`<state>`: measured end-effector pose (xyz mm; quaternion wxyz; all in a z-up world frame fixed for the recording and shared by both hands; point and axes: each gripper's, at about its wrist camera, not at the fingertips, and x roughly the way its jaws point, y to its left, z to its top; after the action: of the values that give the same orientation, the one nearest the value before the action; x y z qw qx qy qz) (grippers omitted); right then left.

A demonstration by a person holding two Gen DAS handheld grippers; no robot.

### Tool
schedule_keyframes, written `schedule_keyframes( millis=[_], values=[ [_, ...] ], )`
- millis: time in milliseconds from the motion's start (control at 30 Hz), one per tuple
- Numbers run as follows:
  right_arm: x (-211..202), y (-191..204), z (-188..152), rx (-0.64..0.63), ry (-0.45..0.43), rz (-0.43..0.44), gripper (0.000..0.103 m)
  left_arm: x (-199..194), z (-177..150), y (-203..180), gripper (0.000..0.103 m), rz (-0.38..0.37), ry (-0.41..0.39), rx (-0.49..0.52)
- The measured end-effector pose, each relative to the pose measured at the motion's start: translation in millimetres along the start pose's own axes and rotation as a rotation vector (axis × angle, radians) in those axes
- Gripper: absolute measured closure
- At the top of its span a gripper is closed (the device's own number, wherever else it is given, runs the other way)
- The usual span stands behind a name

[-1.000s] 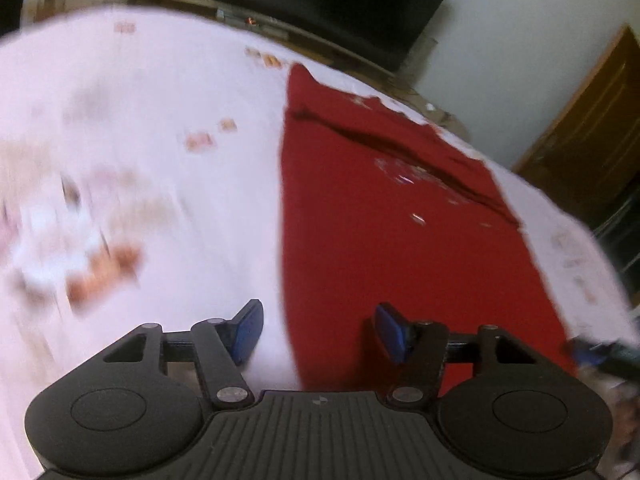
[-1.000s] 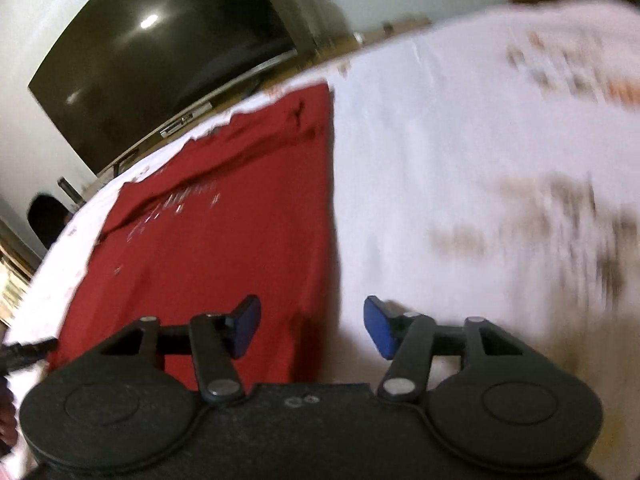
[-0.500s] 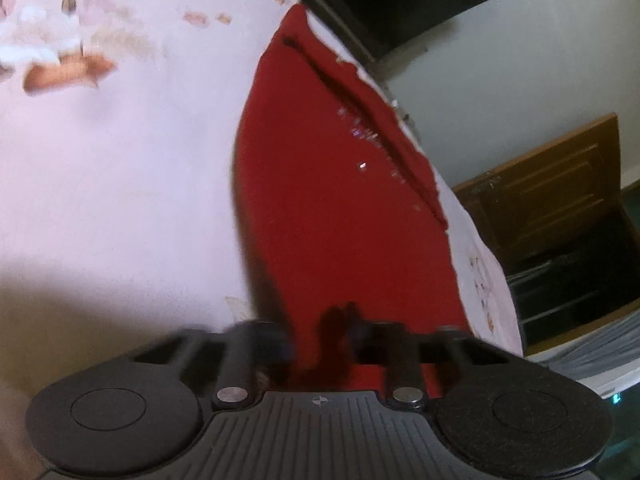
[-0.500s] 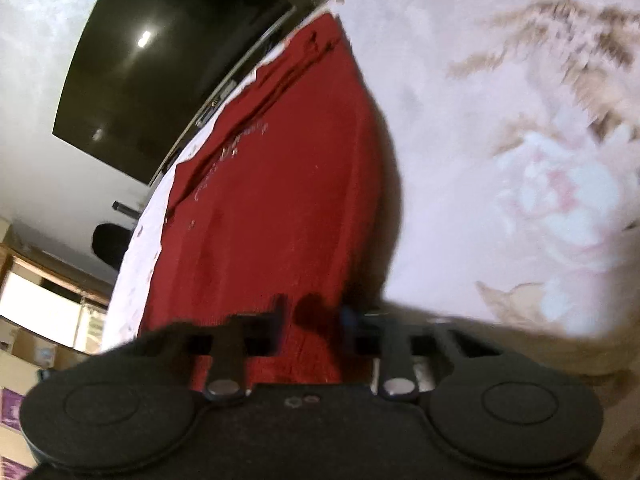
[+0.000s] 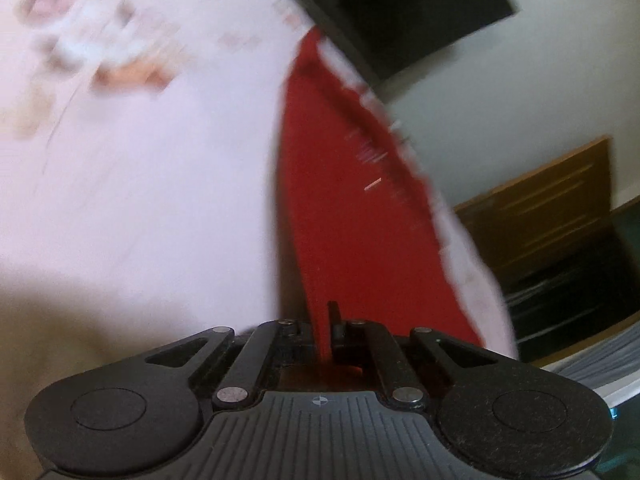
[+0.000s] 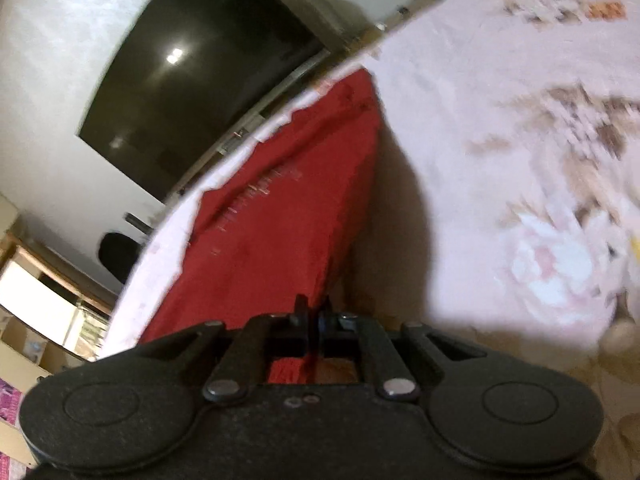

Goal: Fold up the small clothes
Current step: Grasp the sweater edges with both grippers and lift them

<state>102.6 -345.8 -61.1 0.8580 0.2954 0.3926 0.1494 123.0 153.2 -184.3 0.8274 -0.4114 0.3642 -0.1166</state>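
The left gripper point(image 5: 325, 326) and right gripper point(image 6: 314, 322) are each clenched on a near corner of the red garment point(image 5: 340, 208); it is soft, light cloth, best held by its corners.

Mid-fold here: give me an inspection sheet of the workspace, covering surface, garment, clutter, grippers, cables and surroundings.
Surface: white floral sheet, blurred in both views.
Job's things: red garment lying flat, near edge lifted at both grippers.
Clutter: nothing seen.
Grippers: left gripper shut on the garment's near edge; right gripper shut on the same garment at its other near corner.
Cables: nothing seen.
Surroundings: dark TV on a pale wall; wooden cabinet beyond the sheet.
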Motion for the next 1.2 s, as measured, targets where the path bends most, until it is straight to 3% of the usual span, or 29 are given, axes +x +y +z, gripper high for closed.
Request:
schedule_keyframes(
  millis=[67, 167, 300, 533, 833, 1000, 1200],
  values=[
    [23, -15, -9, 0.012, 0.070, -0.081, 0.099, 0, 0, 3, 0.098, -0.017, -0.019, -0.032],
    [20, -20, -11, 0.071, 0.036, -0.046, 0.098, -3, -1, -1, 0.098, -0.006, -0.021, -0.014],
    [19, -11, -10, 0.037, 0.016, -0.047, 0.098, -7, 3, -3, 0.100, -0.034, -0.049, -0.037],
    [0, 20, 19, -0.040, -0.103, -0.014, 0.098, -24, 21, -30, 0.100, -0.118, -0.158, -0.012],
    [-6, 65, 89, -0.196, -0.247, 0.014, 0.098, -12, 111, -95, 0.100, -0.198, -0.252, 0.106],
    [25, 80, 151, -0.232, -0.289, 0.040, 0.098, 21, 170, -125, 0.100, -0.186, -0.277, 0.157],
    [85, 75, 217, -0.213, -0.280, 0.052, 0.098, 82, 237, -139, 0.100, -0.137, -0.255, 0.189]
  ],
)
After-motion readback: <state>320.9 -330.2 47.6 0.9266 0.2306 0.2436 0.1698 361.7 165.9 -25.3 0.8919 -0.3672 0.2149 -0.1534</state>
